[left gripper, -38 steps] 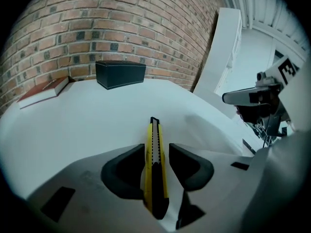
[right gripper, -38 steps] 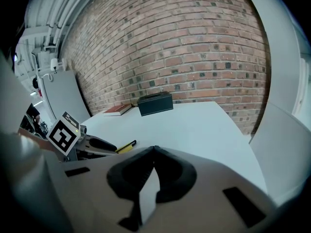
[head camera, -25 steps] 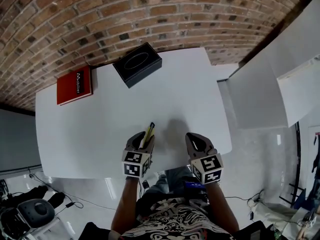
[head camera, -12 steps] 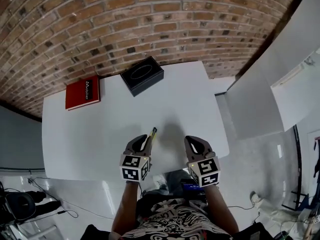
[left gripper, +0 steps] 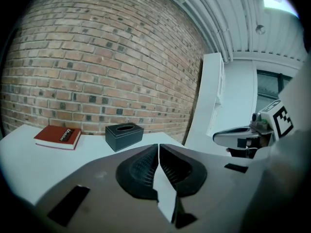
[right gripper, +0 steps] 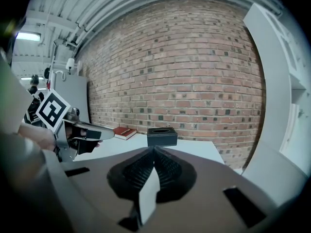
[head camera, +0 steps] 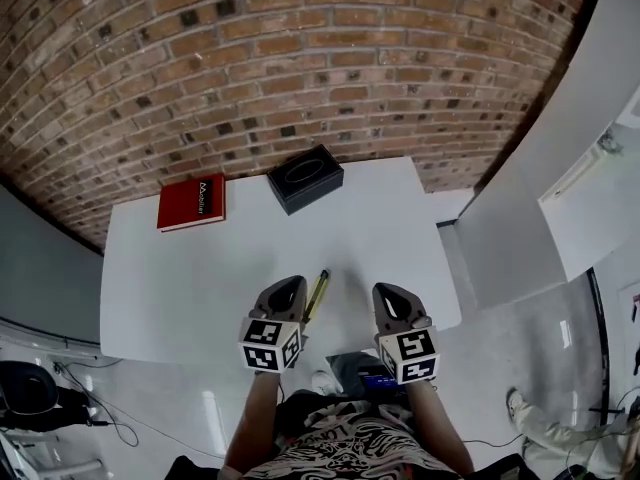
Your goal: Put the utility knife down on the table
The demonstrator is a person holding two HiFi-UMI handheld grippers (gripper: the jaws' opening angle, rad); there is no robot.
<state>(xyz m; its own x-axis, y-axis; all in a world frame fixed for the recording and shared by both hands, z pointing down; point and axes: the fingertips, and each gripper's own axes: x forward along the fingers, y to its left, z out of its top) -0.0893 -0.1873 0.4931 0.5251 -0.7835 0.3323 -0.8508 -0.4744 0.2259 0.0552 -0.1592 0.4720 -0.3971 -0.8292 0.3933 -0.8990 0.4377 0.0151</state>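
Now the utility knife lies at lower centre, no longer gripped; left gripper and right gripper are closed, empty (red book title illegible).

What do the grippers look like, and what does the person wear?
Both the left gripper and right gripper have rounded grey-brown jaws with black ribbed pads and a white cube bearing black square markers. The person wears a black-and-white patterned shirt.

On the table, book and box lie at the back, utility knife near the front
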